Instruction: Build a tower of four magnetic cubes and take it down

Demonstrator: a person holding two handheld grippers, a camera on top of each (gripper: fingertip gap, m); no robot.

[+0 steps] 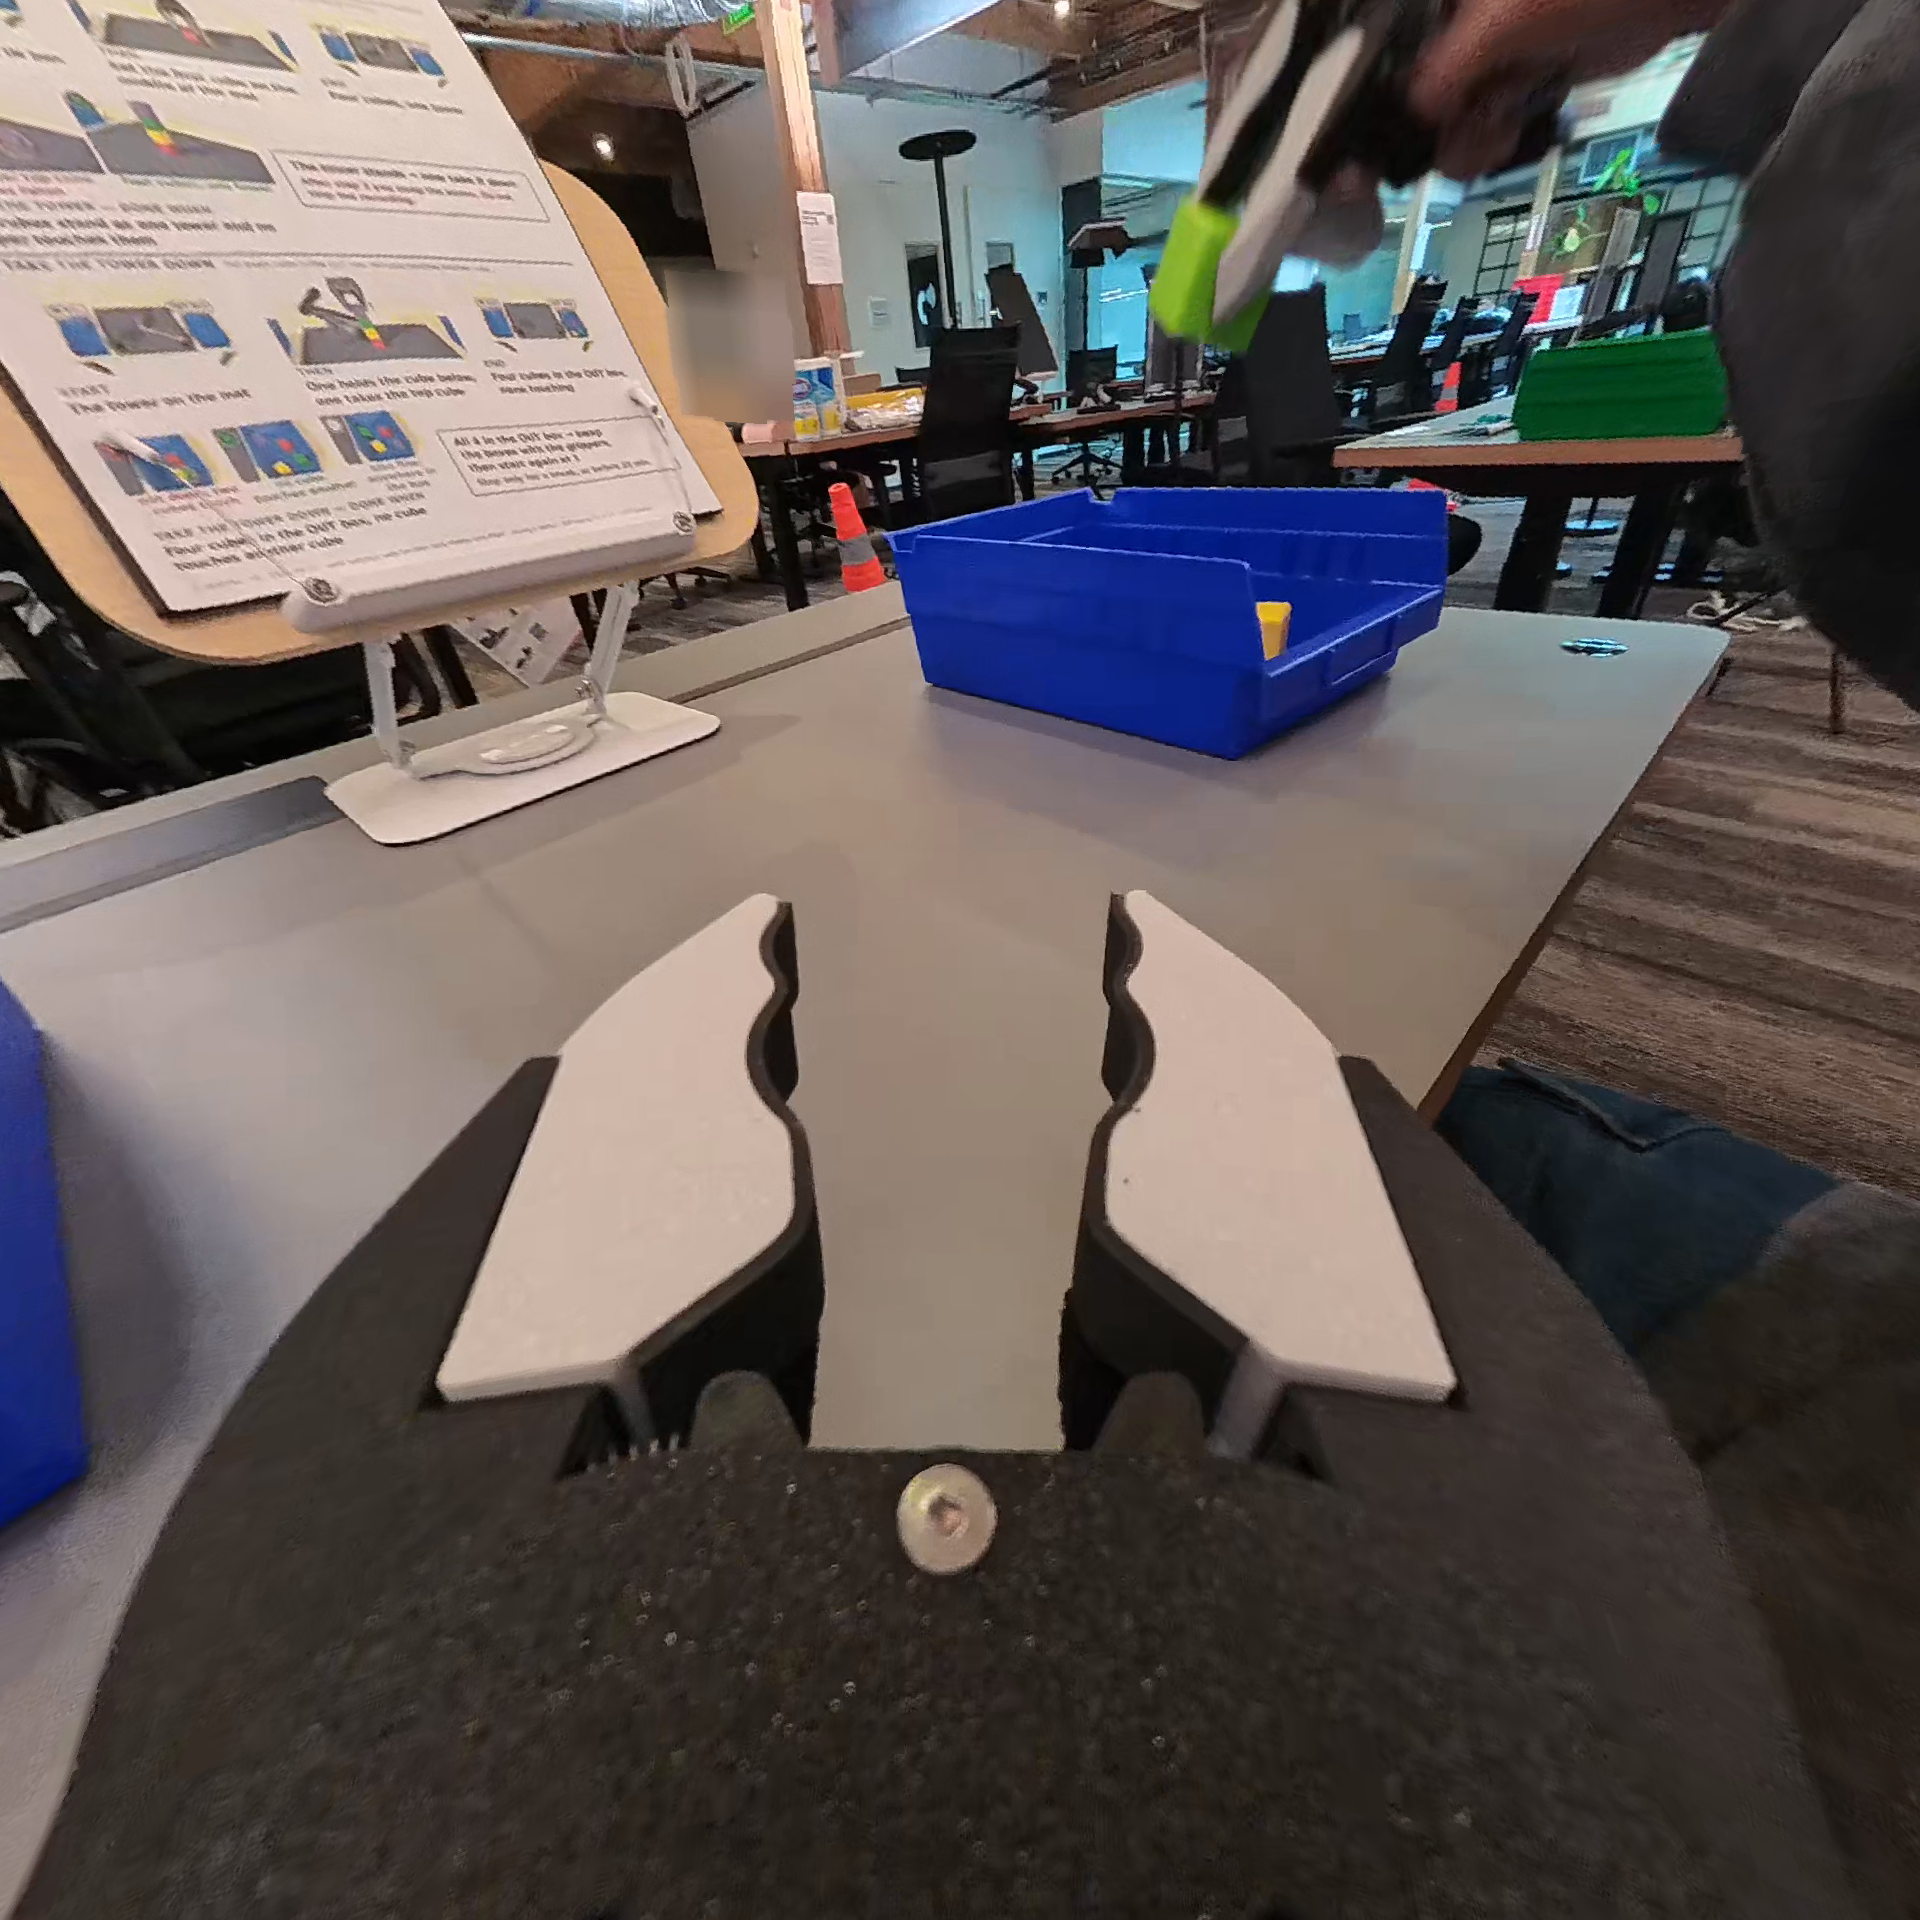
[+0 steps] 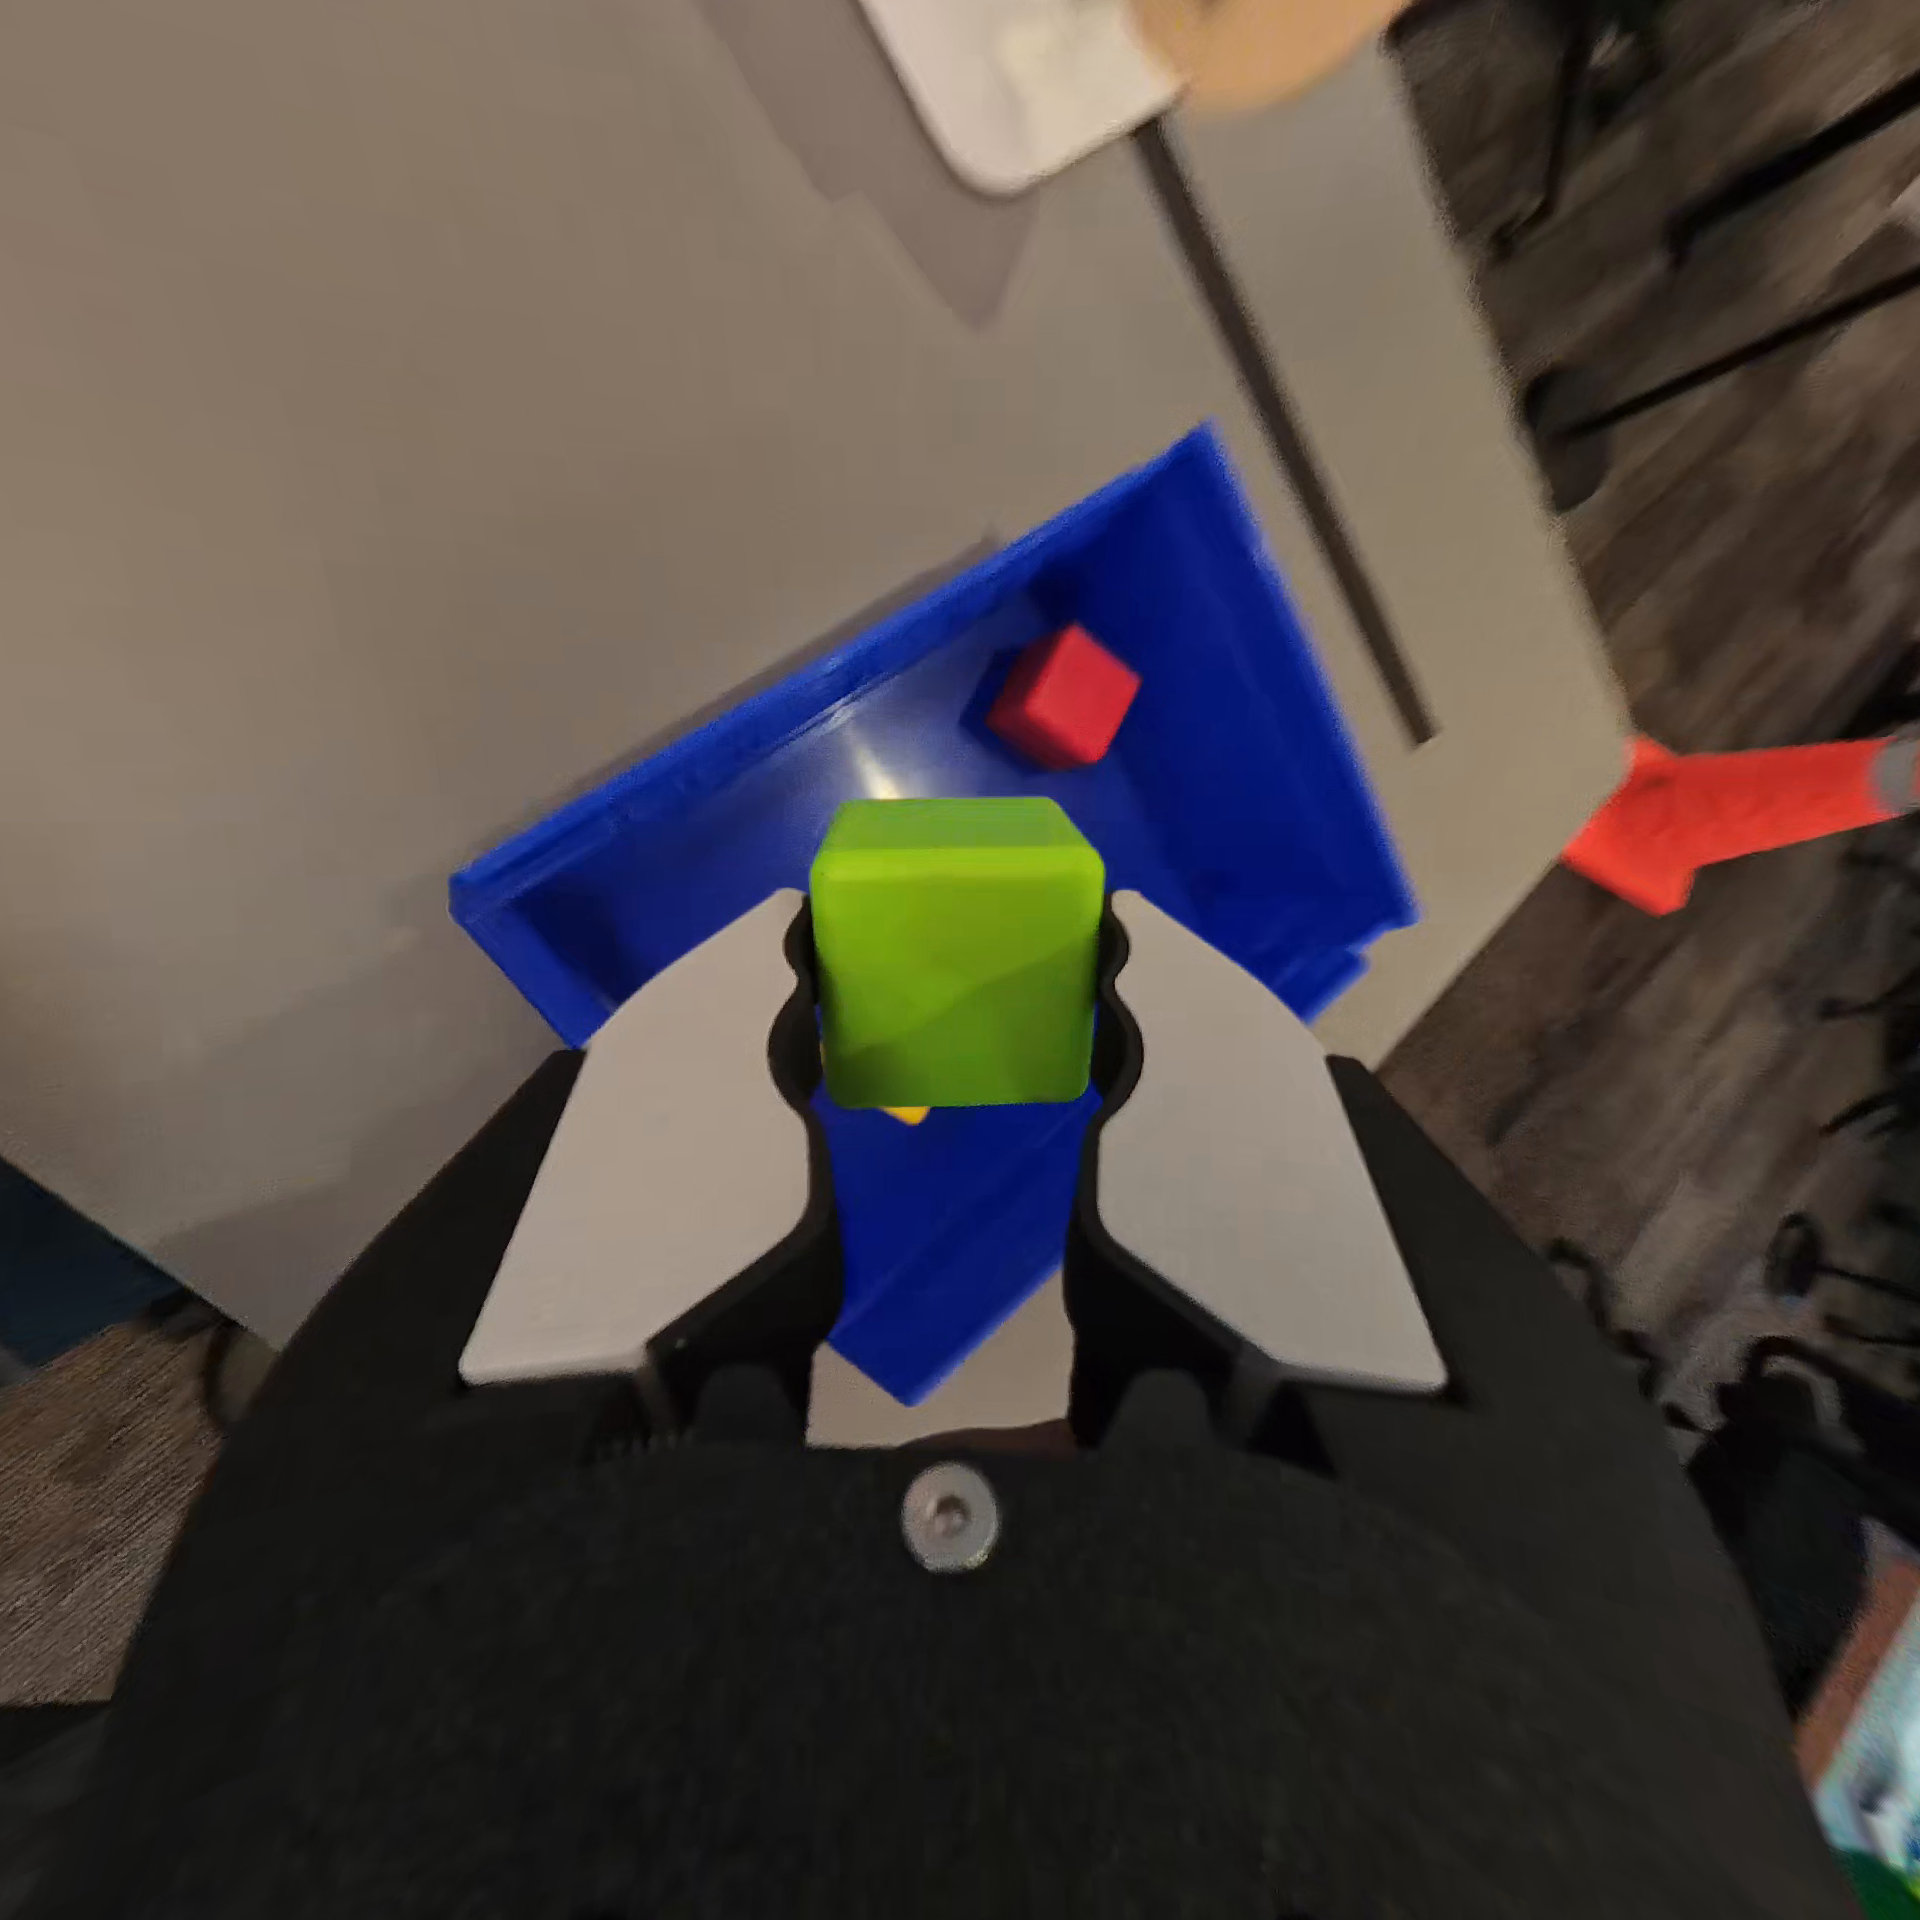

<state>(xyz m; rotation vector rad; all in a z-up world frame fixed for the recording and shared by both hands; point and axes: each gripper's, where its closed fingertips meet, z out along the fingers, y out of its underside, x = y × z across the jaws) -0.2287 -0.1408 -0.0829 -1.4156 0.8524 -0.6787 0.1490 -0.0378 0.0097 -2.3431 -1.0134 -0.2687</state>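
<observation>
My right gripper (image 2: 954, 935) is shut on a green cube (image 2: 954, 956) and holds it high above a blue bin (image 2: 1278, 665). A red cube (image 2: 1062, 694) lies in the bin's far corner. A sliver of a yellow cube (image 2: 906, 1116) shows under the green one. In the left wrist view the right gripper (image 1: 1226, 275) hangs in the air with the green cube (image 1: 1195, 265) above the blue bin (image 1: 1091, 665), and the yellow cube (image 1: 1274, 629) shows inside it. My left gripper (image 1: 951, 935) is open and empty, low over the grey table (image 1: 727, 831).
An instruction sheet on a white stand (image 1: 312, 312) stands at the table's back left. A second blue bin's edge (image 1: 31, 1247) sits at the far left. An orange cone (image 2: 1714, 821) stands on the floor past the table edge. The person's leg (image 1: 1621, 1195) is at the right.
</observation>
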